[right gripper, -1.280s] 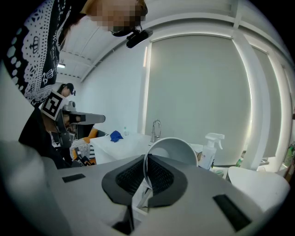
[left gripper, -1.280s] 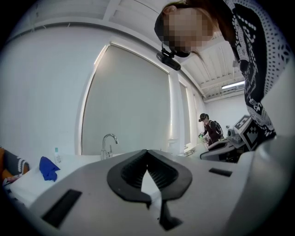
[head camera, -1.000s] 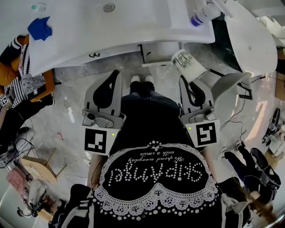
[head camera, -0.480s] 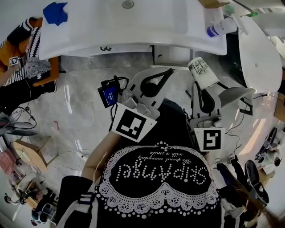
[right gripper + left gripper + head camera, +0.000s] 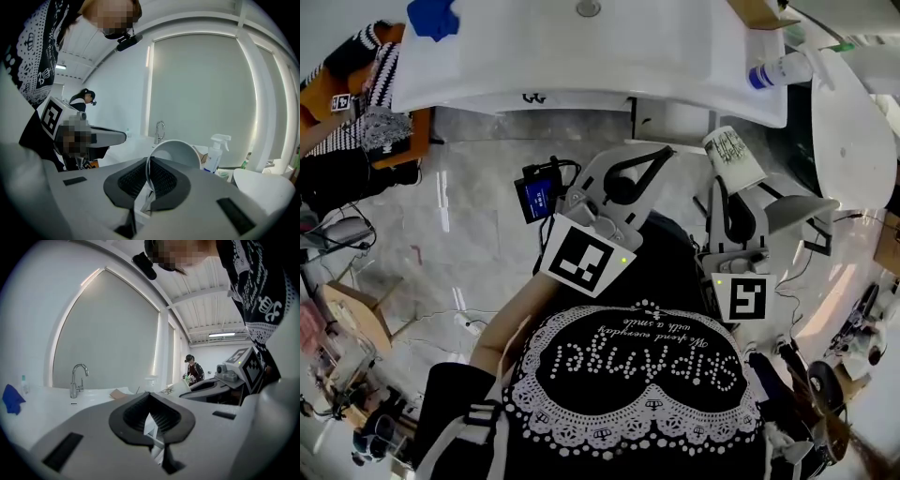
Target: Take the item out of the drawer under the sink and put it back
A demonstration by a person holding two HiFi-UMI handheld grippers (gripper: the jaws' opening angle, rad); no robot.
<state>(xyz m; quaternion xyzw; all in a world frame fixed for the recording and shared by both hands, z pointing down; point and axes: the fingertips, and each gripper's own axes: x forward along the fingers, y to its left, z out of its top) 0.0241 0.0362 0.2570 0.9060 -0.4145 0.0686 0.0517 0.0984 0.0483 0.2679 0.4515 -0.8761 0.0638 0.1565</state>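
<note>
Now R gripper [image 5: 149,182] jaws pinch cup [image 5: 177,152] rim — L gripper [image 5: 657,153] jaws together.

1 cup [image 5: 734,157], 1 spray btl [image 5: 778,70], 1 blue cloth [image 5: 432,17], 1 tap [image 5: 77,378].

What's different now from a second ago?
The left hand-held gripper swung from the person's left side in toward the middle, angling rightward, jaws shut and empty. The right hand-held gripper stayed put, clamped on the rim of the white paper cup.

Print on the cup [image 5: 738,159] too small, perhaps lettering
</note>
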